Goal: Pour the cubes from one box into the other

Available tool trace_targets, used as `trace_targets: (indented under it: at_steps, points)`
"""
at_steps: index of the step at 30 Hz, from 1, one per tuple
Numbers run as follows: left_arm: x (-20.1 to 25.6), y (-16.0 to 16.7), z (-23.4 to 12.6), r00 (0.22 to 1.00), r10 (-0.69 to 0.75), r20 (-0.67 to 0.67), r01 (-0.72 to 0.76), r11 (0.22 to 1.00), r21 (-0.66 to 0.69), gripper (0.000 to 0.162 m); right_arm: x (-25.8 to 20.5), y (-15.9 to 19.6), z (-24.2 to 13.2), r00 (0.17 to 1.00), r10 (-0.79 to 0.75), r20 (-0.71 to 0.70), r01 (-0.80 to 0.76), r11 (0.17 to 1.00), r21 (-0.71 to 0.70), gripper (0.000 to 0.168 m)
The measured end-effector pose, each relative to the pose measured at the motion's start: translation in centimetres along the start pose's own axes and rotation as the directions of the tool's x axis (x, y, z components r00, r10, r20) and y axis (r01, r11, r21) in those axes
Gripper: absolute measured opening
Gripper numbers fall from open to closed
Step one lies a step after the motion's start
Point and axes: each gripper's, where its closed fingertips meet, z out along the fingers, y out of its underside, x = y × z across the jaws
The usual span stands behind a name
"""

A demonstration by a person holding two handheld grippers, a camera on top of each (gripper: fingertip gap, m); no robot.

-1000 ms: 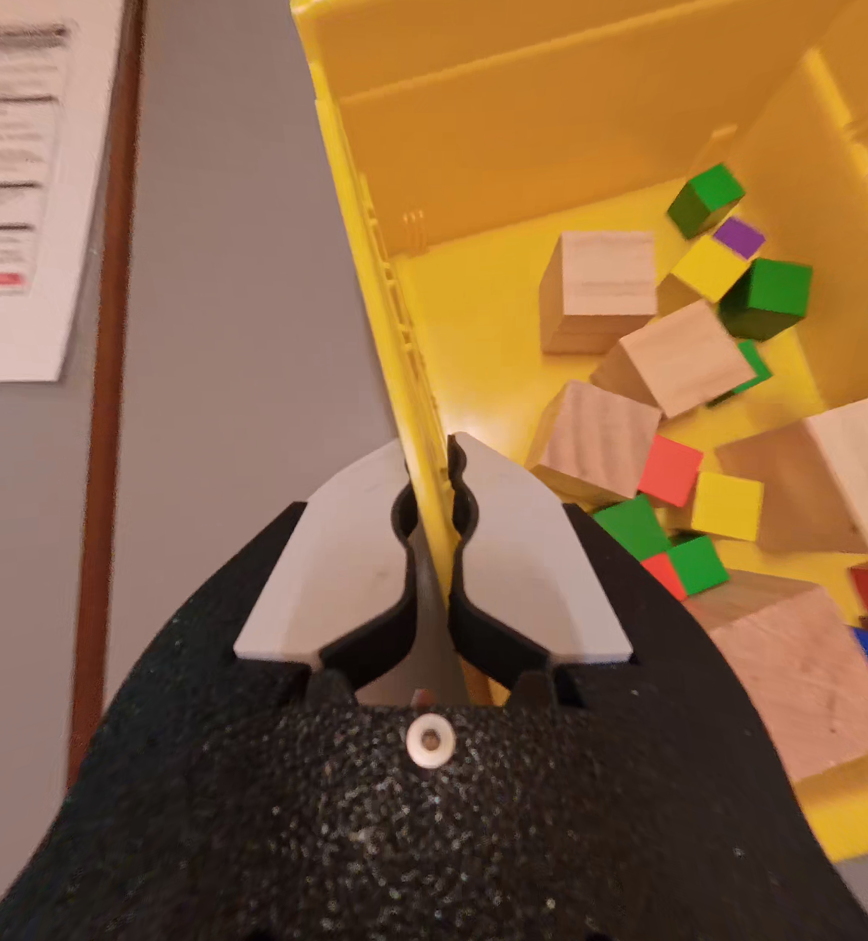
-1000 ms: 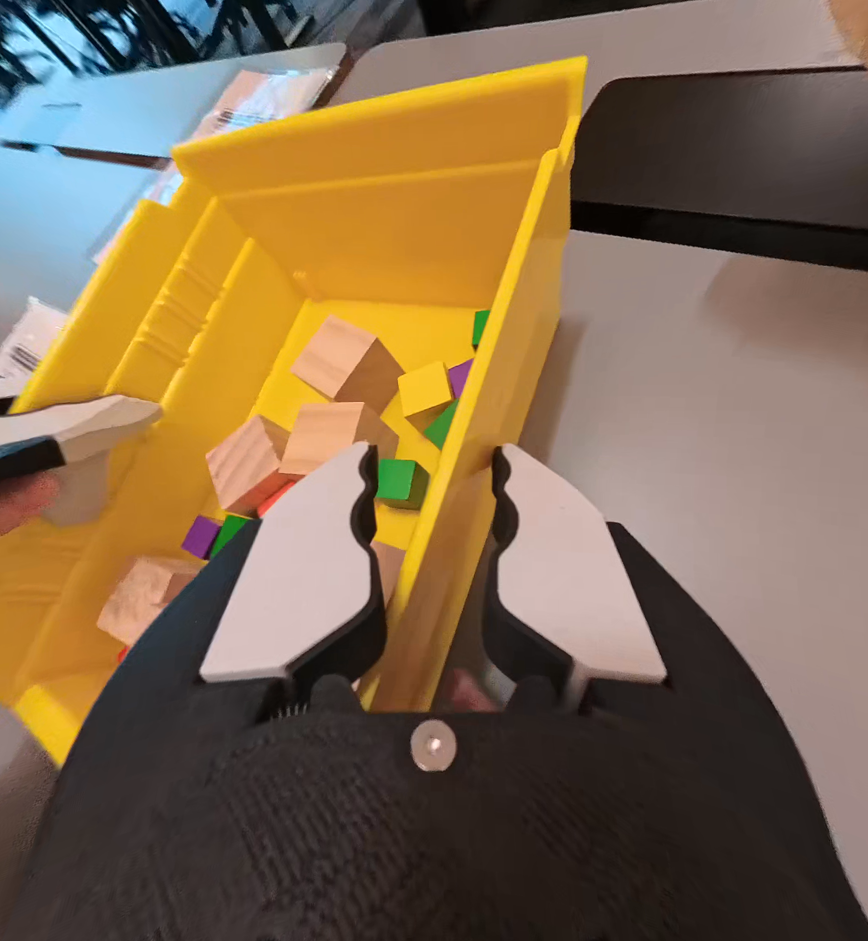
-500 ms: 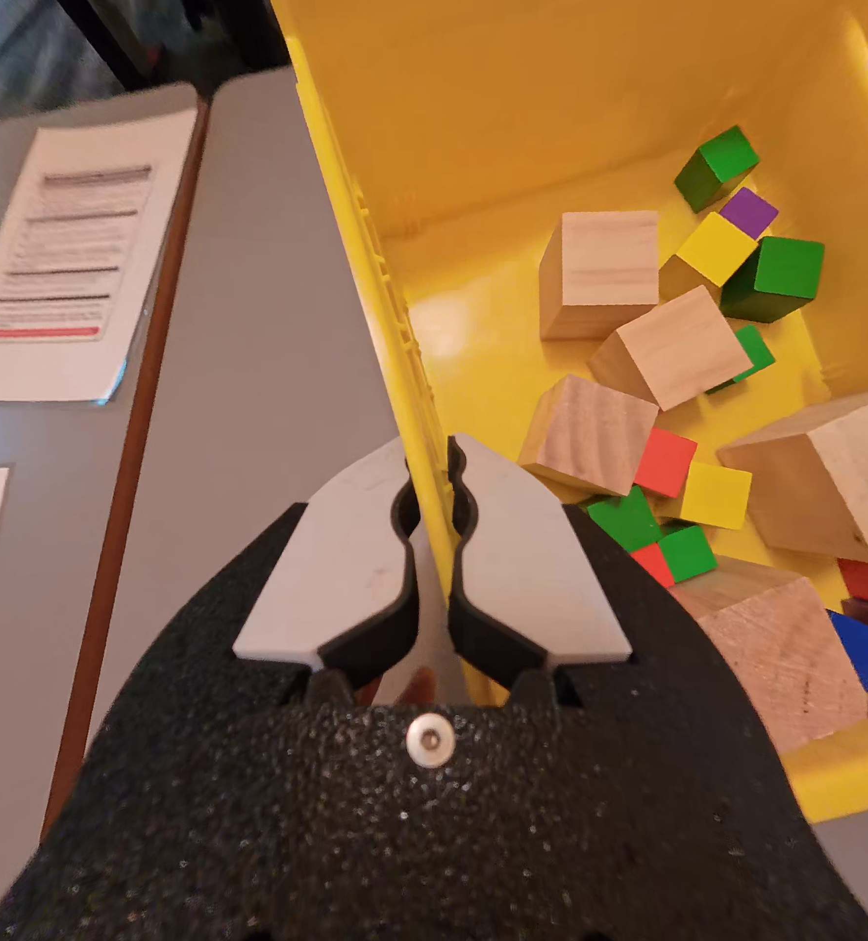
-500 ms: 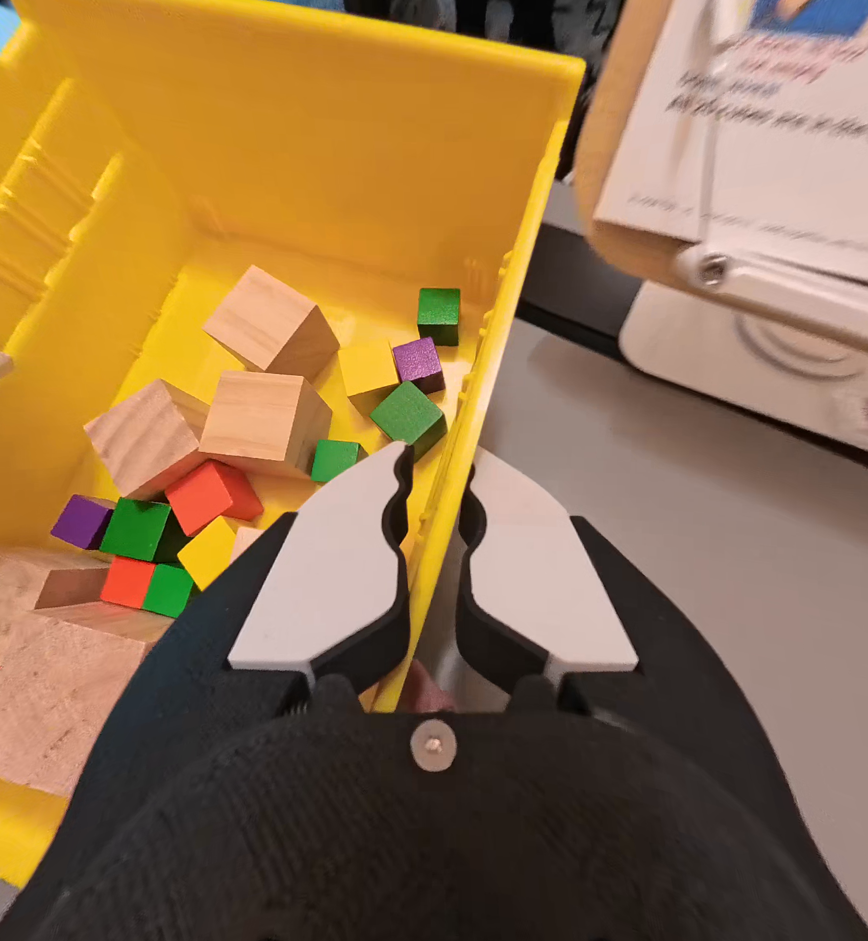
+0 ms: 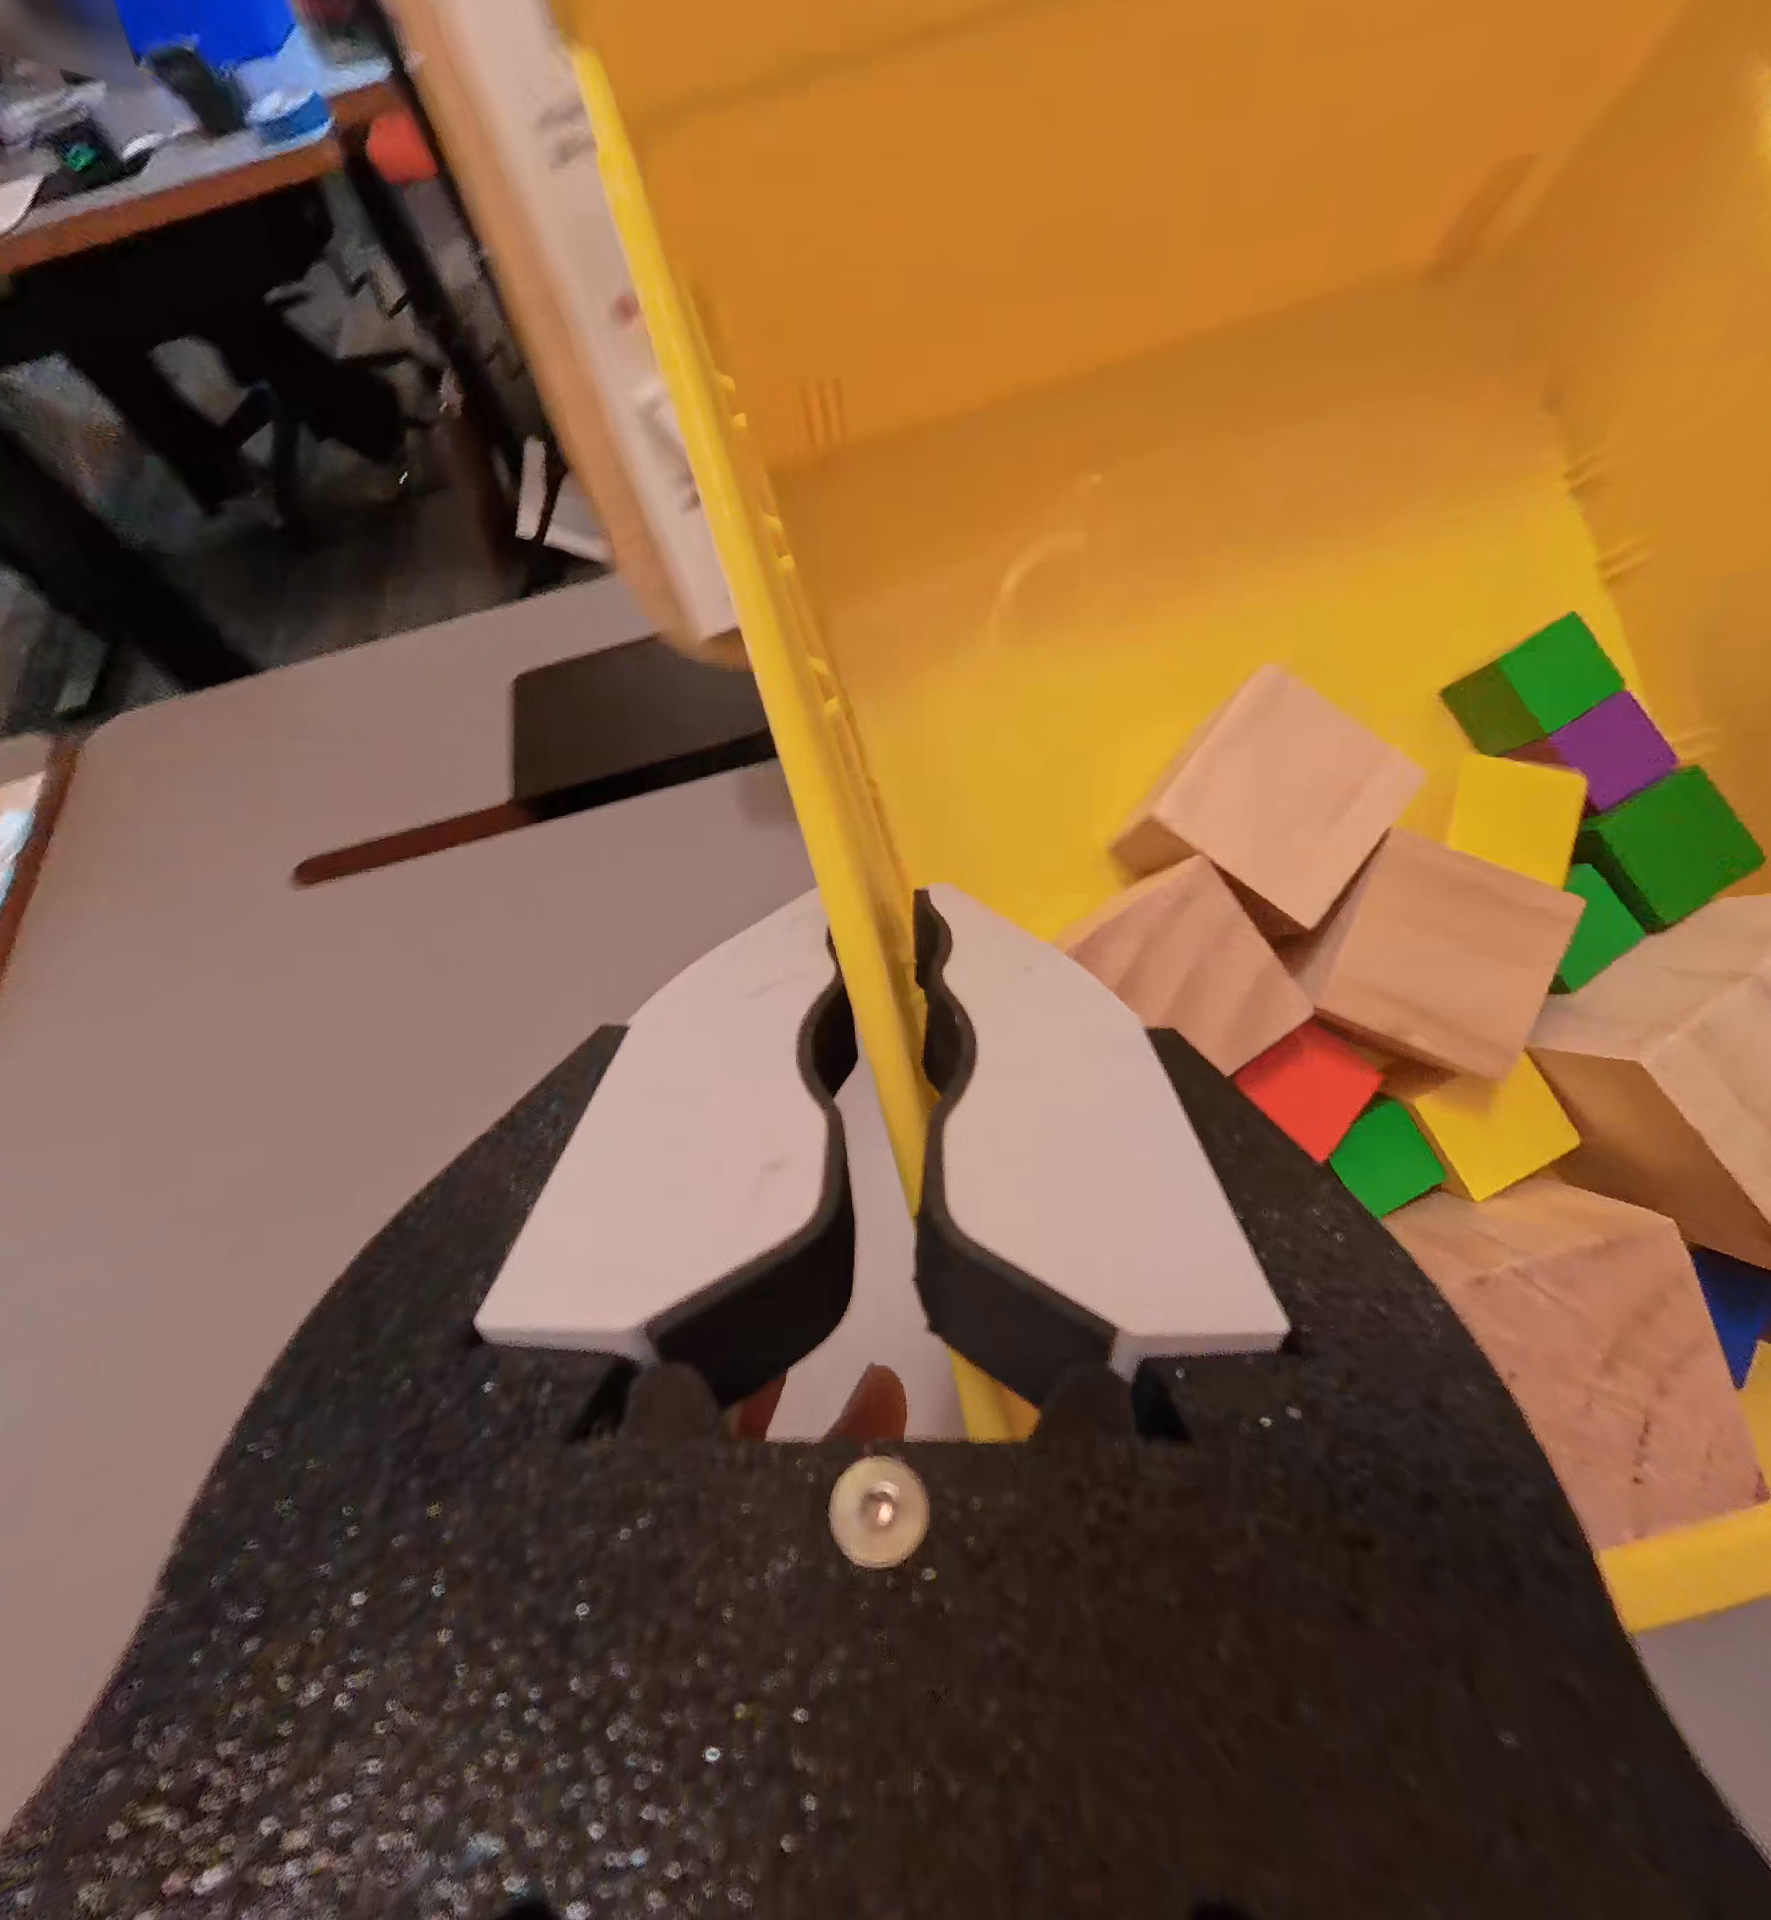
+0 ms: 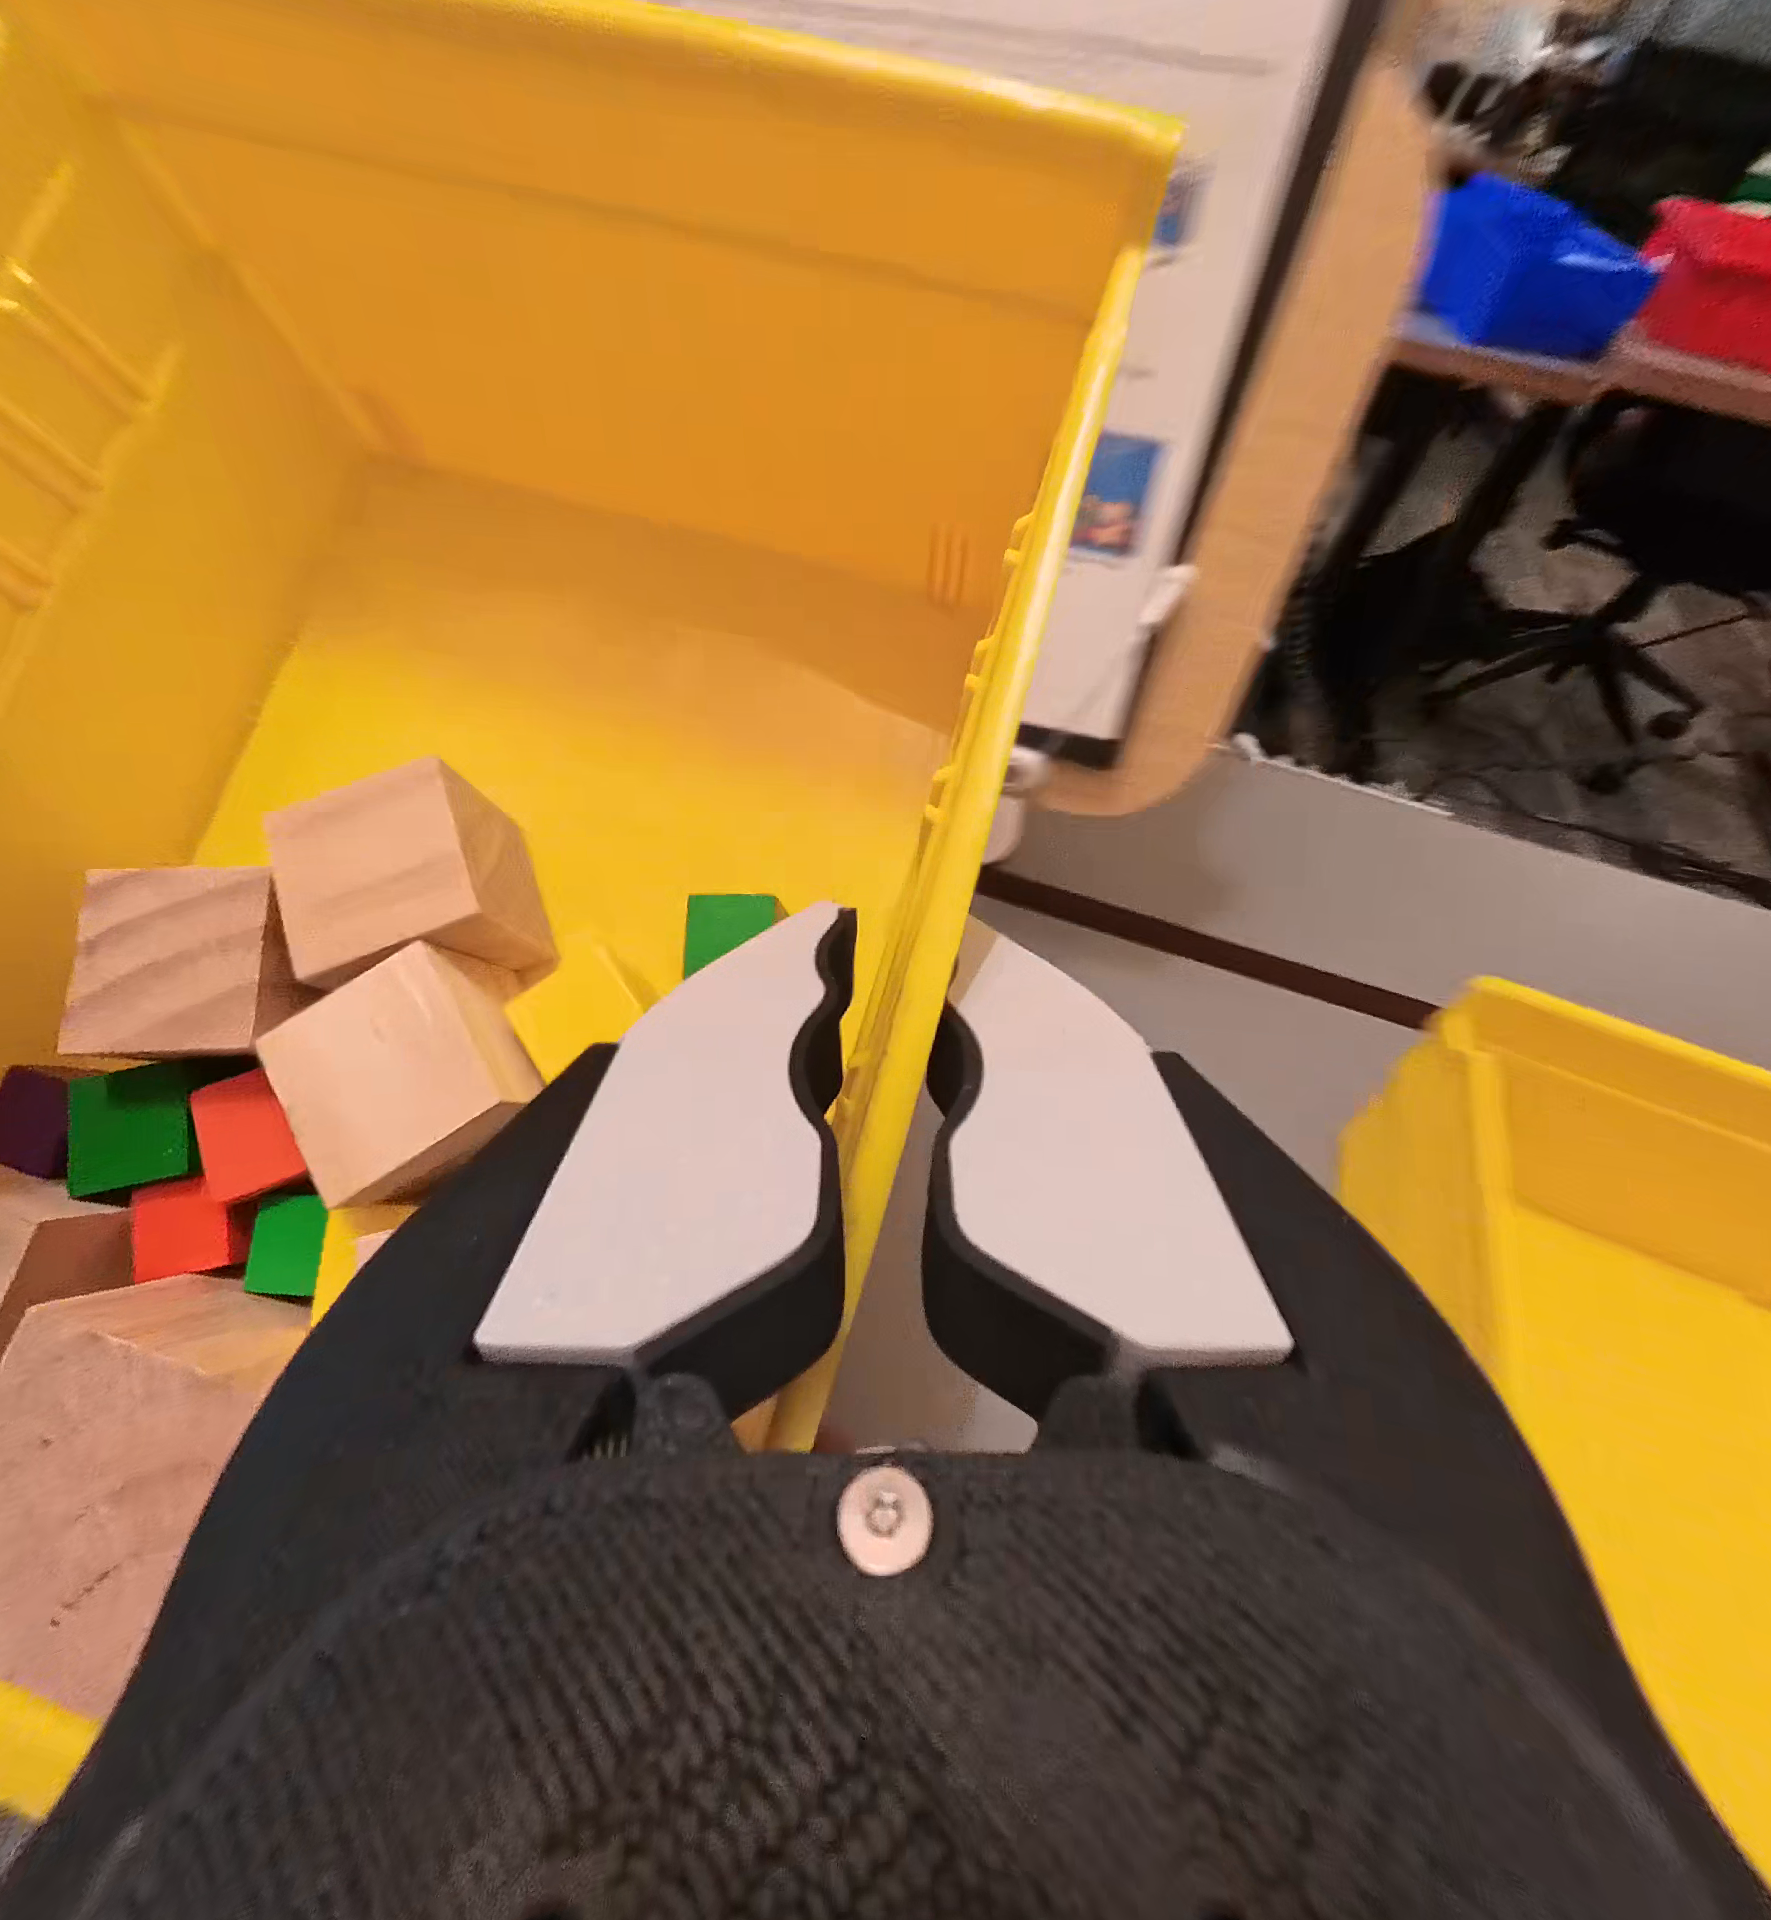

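1. Grey-padded jaws of the left gripper [image 5: 879, 930] are closed on the left side wall of the yellow box [image 5: 1120, 343], one finger outside and one inside.
2. Likewise, the right gripper [image 6: 902, 940] pinches the opposite side wall of that box, so the box hangs between both grippers, its long axis running away from them along the fingers.
3. Cubes [image 5: 1421, 935] — large plain wooden ones mixed with small green, red, yellow, purple and blue ones — lie heaped at the low near end wall, which suggests the box is tipped back toward the person.
4. Second yellow box [image 6: 1629, 1299], the likely target, sits on the grey table [image 5: 237, 1039] just beside and to the right of the held box; the right gripper is nearer to it.
5. My judgement: the coming move is a carry to the right, then a tilt toward the target, since the cubes are still all in the held box.
6. Only the right wrist view shows the second box — the left wrist view shows instead the table's left part and a dark mat [image 5: 632, 717] farther off.
7. Beyond the table, blue and red bins [image 6: 1629, 275] stand on a far shelf.
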Motion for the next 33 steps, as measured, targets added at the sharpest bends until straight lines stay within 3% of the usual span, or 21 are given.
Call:
trace_targets:
  at_steps: [8,15,24,33]
  points:
    - [14.1,-7.8,1.6,0.983,0.081,-0.164,-0.053,0.984,0.170,0.007,14.5,-0.7,-7.2,0.981,0.086,-0.171,-0.066,0.991,0.119,0.013]
    - [24.0,-12.5,3.0,0.952,0.184,-0.244,-0.123,0.961,0.246,0.007,23.9,0.6,-11.5,0.941,0.161,-0.297,-0.110,0.977,0.181,0.013]
    - [31.6,-15.6,5.6,0.912,0.243,-0.331,-0.129,0.935,0.331,0.008,31.1,1.7,-13.7,0.886,0.183,-0.427,-0.072,0.962,0.263,0.012]
    - [36.3,-18.8,8.6,0.858,0.260,-0.443,-0.022,0.880,0.474,0.008,35.3,1.9,-14.6,0.818,0.238,-0.524,0.018,0.899,0.437,0.013]
